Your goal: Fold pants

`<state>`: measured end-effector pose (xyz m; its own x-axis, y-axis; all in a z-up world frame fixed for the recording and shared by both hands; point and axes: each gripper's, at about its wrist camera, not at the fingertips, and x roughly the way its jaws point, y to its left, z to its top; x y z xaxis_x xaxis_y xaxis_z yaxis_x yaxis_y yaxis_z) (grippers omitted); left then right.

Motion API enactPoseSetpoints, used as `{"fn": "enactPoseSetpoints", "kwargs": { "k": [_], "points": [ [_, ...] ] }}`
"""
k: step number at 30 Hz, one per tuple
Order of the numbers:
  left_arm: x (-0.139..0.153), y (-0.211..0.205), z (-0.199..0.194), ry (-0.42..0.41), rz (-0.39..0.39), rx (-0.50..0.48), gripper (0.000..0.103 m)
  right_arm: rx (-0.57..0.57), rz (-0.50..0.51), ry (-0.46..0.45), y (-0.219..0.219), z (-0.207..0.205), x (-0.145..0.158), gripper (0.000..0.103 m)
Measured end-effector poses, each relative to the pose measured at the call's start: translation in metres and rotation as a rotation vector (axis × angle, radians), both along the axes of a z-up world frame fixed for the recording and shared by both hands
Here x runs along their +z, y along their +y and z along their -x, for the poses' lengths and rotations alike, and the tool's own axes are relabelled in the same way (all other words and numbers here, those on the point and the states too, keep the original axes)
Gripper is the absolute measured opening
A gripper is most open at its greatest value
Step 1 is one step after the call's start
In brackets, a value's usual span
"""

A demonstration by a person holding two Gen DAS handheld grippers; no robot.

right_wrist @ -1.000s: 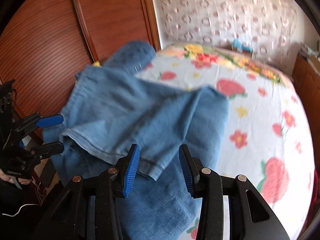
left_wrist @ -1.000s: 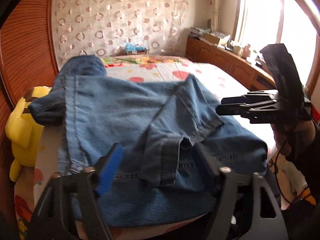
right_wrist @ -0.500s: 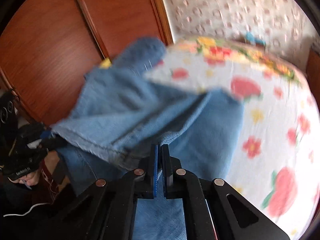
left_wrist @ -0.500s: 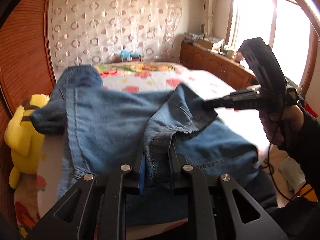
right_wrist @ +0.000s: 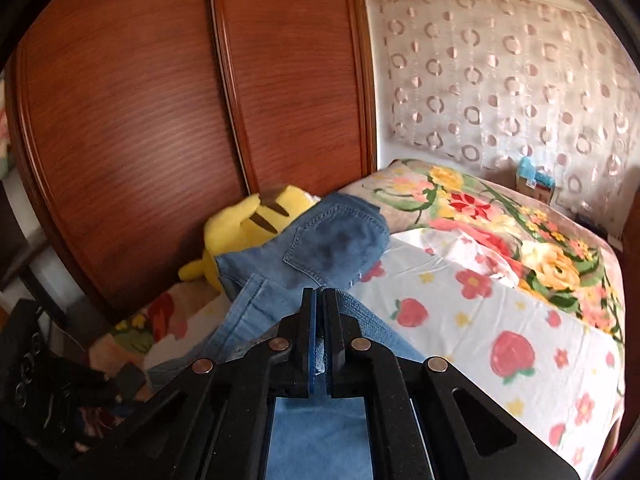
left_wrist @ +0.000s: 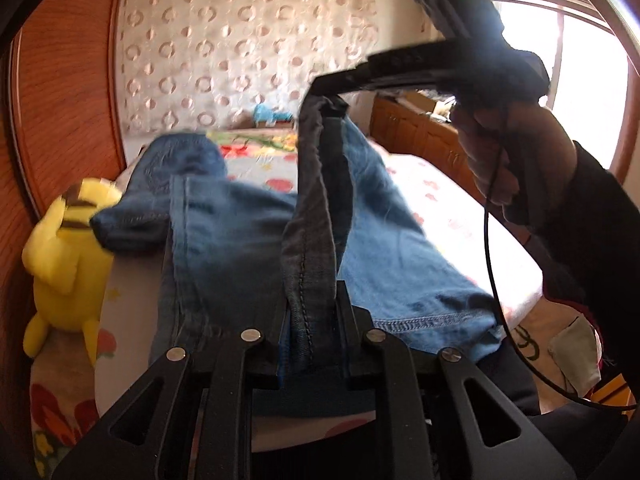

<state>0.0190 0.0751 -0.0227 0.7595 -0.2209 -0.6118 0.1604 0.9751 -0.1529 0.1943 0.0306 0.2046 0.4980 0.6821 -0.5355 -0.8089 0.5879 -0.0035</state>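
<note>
Both tongs, left and right, gripped the jeans' hem; no writing was readable; the bed's right half lay open.

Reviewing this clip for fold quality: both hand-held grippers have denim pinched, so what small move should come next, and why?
Probably carry the pinched hem forward toward the waist end lying by the yellow plush toy. The left hand-held gripper and the right hand-held gripper are both shut on the jeans, the hem is taut between them above the bed, and the fold is not yet laid.
</note>
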Motion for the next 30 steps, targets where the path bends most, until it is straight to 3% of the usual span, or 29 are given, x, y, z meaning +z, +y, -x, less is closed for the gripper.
{"fn": "enactPoseSetpoints", "kwargs": {
  "k": [4, 9, 12, 15, 17, 20, 21, 22, 28, 30],
  "points": [
    [-0.013, 0.007, -0.003, 0.032, 0.000, 0.016, 0.019, 0.004, 0.047, 0.028, 0.046, -0.018, -0.023, 0.002],
    [-0.023, 0.016, 0.000, 0.056, 0.012, 0.041, 0.023, 0.017, 0.072, 0.054, 0.054, -0.035, -0.046, 0.002],
    [-0.026, 0.022, 0.003, 0.060, 0.018, 0.057, 0.032, 0.014, 0.080, 0.069, 0.048, -0.040, -0.054, 0.002],
    [-0.025, 0.026, 0.003, 0.054, 0.022, 0.072, 0.051, 0.013, 0.078, 0.075, 0.053, -0.044, -0.059, 0.003],
    [-0.025, 0.028, 0.003, 0.051, 0.024, 0.077, 0.052, 0.006, 0.073, 0.076, 0.056, -0.049, -0.064, 0.003],
    [-0.024, 0.030, -0.001, 0.053, 0.013, 0.088, 0.054, -0.008, 0.052, 0.089, 0.045, -0.050, -0.063, 0.025],
    [-0.024, 0.030, -0.001, 0.051, 0.011, 0.088, 0.054, -0.023, 0.048, 0.074, 0.039, -0.049, -0.063, 0.043],
    [-0.024, 0.031, -0.003, 0.051, 0.009, 0.089, 0.054, -0.042, 0.047, 0.058, 0.031, -0.048, -0.062, 0.055],
    [-0.028, 0.030, -0.010, 0.061, -0.002, 0.085, 0.055, -0.146, 0.056, 0.017, -0.053, -0.030, -0.063, 0.055],
    [-0.029, 0.029, -0.012, 0.066, -0.006, 0.085, 0.066, -0.182, 0.063, 0.018, -0.082, -0.024, -0.074, 0.055]
  ]
}}
